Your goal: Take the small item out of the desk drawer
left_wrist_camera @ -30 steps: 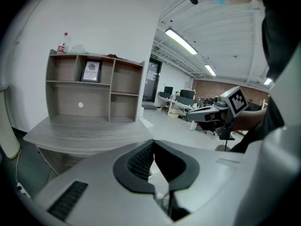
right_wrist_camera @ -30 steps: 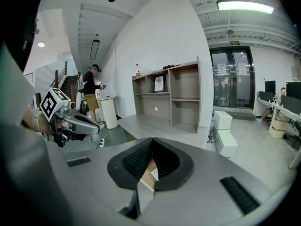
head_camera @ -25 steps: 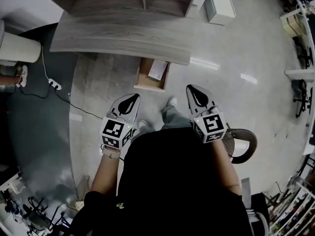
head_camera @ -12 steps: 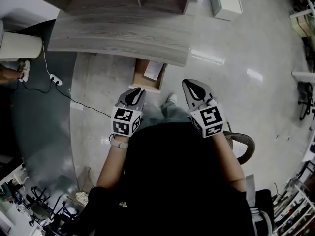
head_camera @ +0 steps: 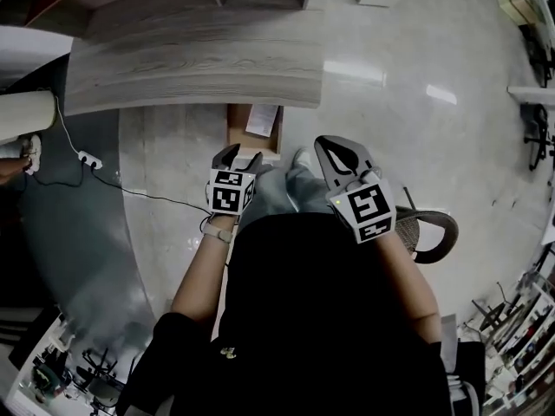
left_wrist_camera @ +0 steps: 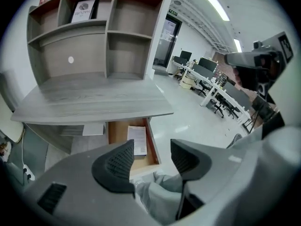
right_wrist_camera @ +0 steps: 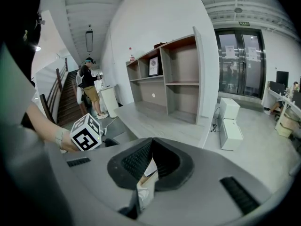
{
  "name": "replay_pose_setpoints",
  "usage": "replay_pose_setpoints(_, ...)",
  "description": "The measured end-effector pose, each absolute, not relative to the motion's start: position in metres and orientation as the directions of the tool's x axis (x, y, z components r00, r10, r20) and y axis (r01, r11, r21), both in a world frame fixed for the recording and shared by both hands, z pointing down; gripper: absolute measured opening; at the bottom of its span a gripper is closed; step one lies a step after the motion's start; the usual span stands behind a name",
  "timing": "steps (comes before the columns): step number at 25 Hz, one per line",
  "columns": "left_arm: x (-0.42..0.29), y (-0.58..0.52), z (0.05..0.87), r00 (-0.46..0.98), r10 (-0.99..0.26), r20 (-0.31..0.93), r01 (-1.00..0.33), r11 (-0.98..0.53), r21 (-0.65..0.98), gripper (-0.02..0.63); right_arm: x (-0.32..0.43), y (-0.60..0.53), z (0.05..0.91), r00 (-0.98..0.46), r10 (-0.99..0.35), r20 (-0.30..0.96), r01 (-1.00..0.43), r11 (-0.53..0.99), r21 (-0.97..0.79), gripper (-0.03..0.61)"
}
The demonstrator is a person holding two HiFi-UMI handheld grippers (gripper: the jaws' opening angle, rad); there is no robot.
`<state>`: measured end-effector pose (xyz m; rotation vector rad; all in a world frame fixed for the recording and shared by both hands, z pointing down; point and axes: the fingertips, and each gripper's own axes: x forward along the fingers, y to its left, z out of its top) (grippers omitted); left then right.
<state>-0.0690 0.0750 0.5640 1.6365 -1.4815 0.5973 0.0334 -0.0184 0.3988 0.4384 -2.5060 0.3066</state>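
The wooden desk drawer stands pulled open under the front edge of the grey desk. A small white printed booklet lies flat in it. My left gripper hangs just short of the drawer and points down at it. Its jaws have just been opening and stand open, with nothing between them. My right gripper is shut and empty, to the right of the drawer over the person's knee.
A shelf unit stands on the desk's back. A power strip with its cable lies on the floor at the left, and a round chair is at the right. A person stands far off by stairs.
My left gripper has moved forward and down toward the drawer, and its jaws have gone from shut to open. The right gripper has shifted only a little.
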Motion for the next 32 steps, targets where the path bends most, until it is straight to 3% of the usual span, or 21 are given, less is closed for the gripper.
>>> replay_pose_setpoints(18, -0.076, 0.040, 0.706, 0.289, -0.392, 0.874, -0.952, -0.018, 0.307, 0.373, 0.061, -0.026, 0.446, -0.574, -0.355, 0.738, -0.581, 0.811, -0.062, -0.005)
replay_pose_setpoints(24, -0.080, 0.026, 0.751, 0.238, -0.354, 0.905, -0.970, -0.035, 0.242, 0.424, 0.082, -0.018, 0.462, -0.511, -0.366, 0.778, -0.641, 0.765, -0.061, -0.005)
replay_pose_setpoints(32, -0.076, 0.016, 0.797, 0.221, -0.295, 0.930, -0.975, -0.060, 0.213, 0.443, 0.099, -0.010, 0.479, -0.446, -0.370, 0.815, -0.693, 0.719, -0.053, -0.005)
